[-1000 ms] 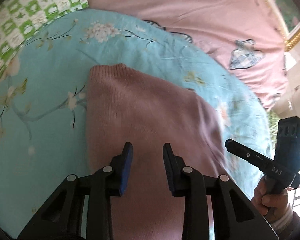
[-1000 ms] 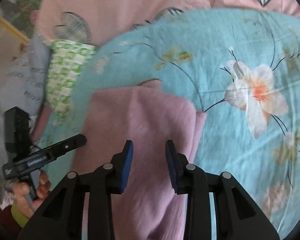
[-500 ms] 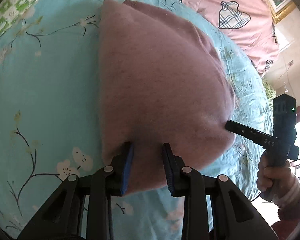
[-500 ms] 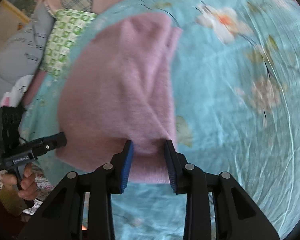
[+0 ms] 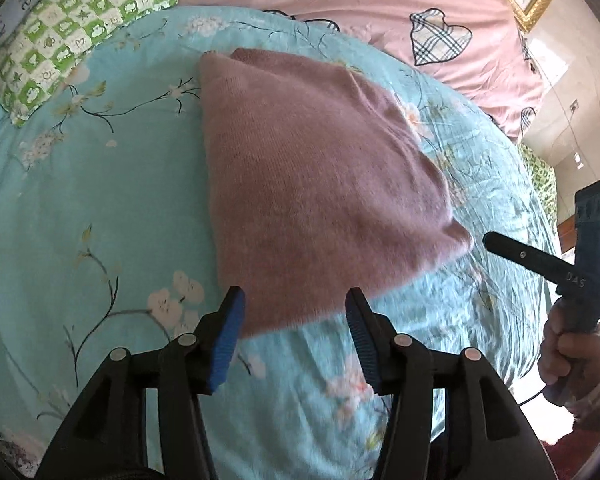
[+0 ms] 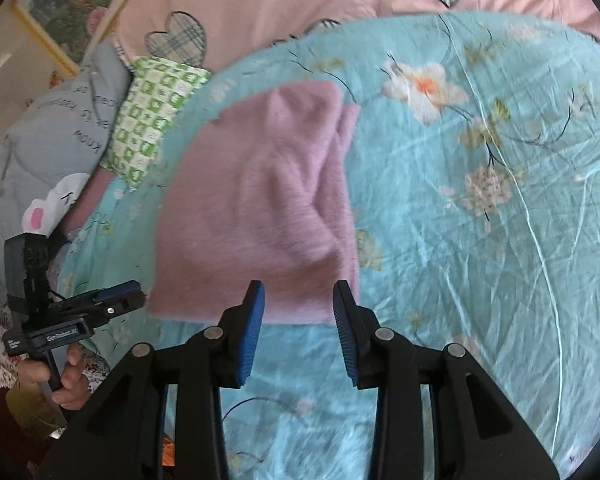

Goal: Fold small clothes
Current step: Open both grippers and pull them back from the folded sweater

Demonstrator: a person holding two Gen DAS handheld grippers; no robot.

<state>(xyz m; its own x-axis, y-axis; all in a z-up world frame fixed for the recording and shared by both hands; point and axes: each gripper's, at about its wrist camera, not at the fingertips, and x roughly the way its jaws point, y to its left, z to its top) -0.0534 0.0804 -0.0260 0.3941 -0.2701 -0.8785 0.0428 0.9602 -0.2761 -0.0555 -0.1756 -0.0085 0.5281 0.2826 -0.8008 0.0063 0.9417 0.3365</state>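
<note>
A folded pink knit garment (image 5: 312, 176) lies flat on the light blue floral bedsheet (image 5: 80, 208); it also shows in the right wrist view (image 6: 260, 208). My left gripper (image 5: 294, 304) is open and empty, just short of the garment's near edge. My right gripper (image 6: 298, 296) is open and empty at the garment's near edge. The right gripper also shows at the right of the left wrist view (image 5: 488, 240), beside the garment's corner. The left gripper shows at the left of the right wrist view (image 6: 138, 300).
A green checked pillow (image 5: 72, 28) lies at the far left of the bed. A pink quilt with plaid hearts (image 5: 380, 12) lies beyond the blue sheet. A grey printed cushion (image 6: 56, 132) sits beside the pillow. The bed's edge runs near my hands.
Both grippers were shut on the garment's near edge half a second ago. They have opened, let it go and pulled back a little. The garment now lies folded on the sheet.
</note>
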